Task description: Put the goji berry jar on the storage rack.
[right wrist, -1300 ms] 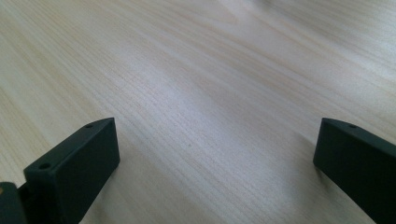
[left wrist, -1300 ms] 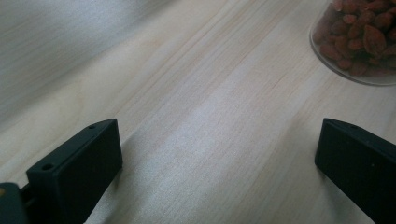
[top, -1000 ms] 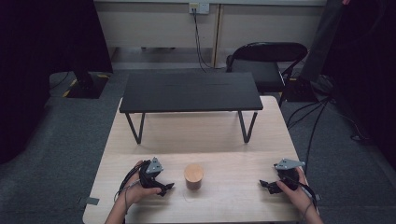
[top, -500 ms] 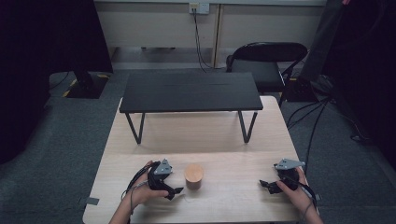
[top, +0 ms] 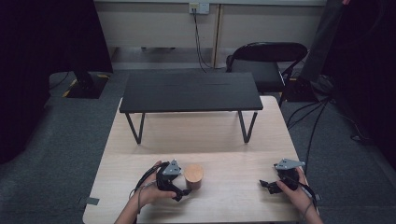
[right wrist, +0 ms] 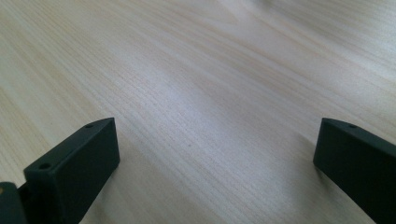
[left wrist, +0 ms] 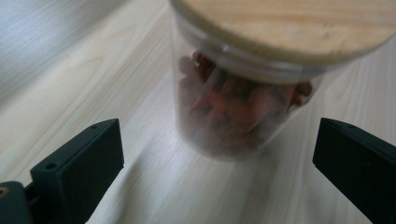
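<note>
Jar: glass jar (top: 193, 176) with a wooden lid (left wrist: 299, 28), holding reddish-brown pieces, stands upright on the tabletop (top: 219, 140) near the person's edge, left of centre
Left claw: left claw (top: 183, 190) has slid rightward over the last second and now sits just beside the jar; jaws spread wide, gripping nothing
Close look: from the left gripper view the jar (left wrist: 238, 112) stands between and just beyond the two jaw tips, not yet touched, picture slightly blurred
Right claw: right claw (top: 267, 185) rests low on the tabletop well apart from the jar, in the same place as a second ago, jaws parted over bare wood
Meaning: the approach looks nearly done; the likely next step is pushing forward a little and clamping on the glass below the lid
Risk: smooth round glass could slip or tip if nudged off-centre
</note>
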`<state>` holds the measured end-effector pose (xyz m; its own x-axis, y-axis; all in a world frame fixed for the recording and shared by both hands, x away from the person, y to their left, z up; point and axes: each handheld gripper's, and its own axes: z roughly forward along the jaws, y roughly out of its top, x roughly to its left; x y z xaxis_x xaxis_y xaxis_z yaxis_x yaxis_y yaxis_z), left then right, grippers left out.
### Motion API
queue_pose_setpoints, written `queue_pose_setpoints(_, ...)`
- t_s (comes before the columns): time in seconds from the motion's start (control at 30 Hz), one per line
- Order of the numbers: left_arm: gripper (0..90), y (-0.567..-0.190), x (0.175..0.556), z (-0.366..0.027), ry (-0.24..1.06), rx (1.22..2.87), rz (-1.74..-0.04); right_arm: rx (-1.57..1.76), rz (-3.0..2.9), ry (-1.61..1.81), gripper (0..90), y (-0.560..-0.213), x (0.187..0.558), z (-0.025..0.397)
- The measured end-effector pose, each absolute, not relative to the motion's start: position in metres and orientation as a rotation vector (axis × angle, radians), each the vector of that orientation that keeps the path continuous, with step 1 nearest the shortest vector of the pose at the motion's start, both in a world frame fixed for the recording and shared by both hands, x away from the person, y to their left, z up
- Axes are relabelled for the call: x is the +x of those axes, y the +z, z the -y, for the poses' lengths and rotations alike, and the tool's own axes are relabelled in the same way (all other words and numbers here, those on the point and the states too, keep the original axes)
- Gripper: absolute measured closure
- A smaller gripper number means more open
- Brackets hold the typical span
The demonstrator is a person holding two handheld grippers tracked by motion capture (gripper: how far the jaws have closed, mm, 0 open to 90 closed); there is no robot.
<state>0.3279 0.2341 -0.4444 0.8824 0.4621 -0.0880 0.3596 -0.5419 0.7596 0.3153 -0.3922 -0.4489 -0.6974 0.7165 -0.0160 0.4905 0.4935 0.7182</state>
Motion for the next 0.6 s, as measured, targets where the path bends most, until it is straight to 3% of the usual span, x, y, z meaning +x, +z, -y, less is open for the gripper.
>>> queue_pose_setpoints(0.6, 1.0, -0.449, 0.335, -0.219, 0.138, 2.176, -0.575, 1.016, -2.429, 1.019, 0.0, -0.449, 0.315, 0.392)
